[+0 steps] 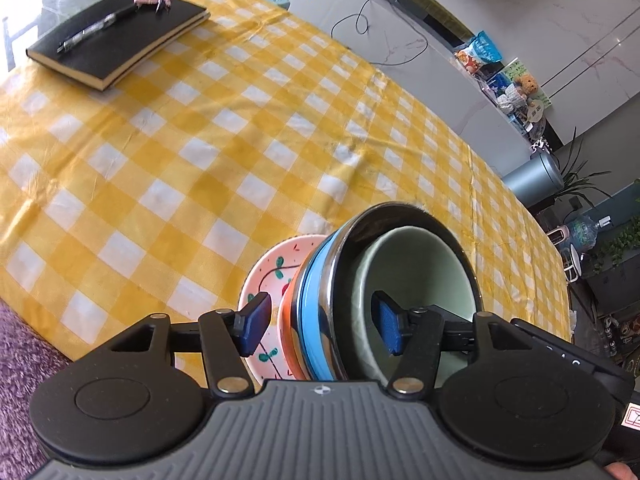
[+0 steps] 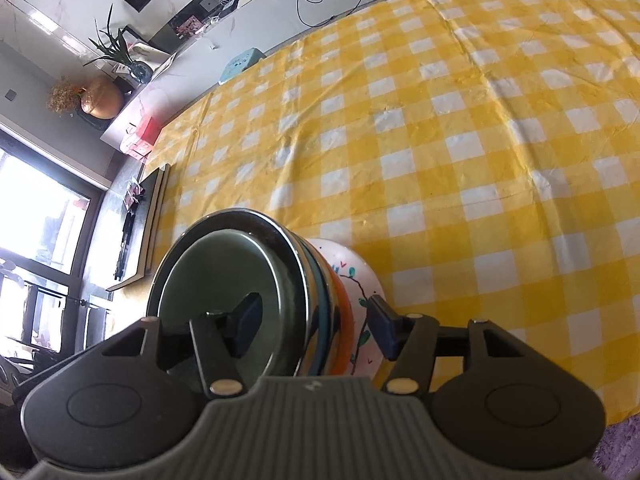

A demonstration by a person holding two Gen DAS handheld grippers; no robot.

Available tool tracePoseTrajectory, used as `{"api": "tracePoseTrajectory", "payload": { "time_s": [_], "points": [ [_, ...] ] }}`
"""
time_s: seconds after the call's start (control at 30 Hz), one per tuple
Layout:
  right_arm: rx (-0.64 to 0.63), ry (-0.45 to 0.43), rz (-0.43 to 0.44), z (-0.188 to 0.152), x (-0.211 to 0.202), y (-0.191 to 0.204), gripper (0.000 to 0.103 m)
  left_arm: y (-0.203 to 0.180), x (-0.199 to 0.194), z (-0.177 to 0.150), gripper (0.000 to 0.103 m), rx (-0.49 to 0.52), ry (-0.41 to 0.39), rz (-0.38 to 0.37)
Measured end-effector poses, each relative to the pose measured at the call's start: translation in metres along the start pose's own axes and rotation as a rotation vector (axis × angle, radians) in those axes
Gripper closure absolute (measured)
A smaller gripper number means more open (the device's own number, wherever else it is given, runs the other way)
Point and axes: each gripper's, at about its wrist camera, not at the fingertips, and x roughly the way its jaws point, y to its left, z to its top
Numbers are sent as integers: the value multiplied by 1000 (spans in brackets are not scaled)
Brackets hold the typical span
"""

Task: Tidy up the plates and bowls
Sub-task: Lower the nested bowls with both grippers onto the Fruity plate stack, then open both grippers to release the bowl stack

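Left claw [image 1: 324, 322]: blue pads set on either side of a nested stack — one pad outside the pink plate [image 1: 268, 276], the other inside the green bowl [image 1: 416, 268].
Stack: tilted on edge; green bowl sits in a steel bowl [image 1: 404, 216], then blue and orange rims (contact with pads unclear).
Counter [image 1: 200, 152]: yellow-checked cloth.
Notebook [image 1: 120, 40]: black, far corner, pen [image 1: 96, 28] on top.
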Motion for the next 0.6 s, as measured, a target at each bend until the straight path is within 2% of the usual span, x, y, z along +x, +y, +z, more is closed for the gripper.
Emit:
{"api": "tracePoseTrajectory", "payload": {
  "time_s": [0.17, 0.37, 0.6],
  "points": [
    [-55, -71, -12, -2, -16, 2, 41, -7, -17, -2, 35, 62, -64, 8],
    [-130, -162, -51, -9, -43, -1, 39, -26, -47, -13, 35, 185, -207, 25],
    [-240, -271, -117, -26, -81, -9, 34, -69, -79, -43, 36, 423, -385, 25]
  ]
}}
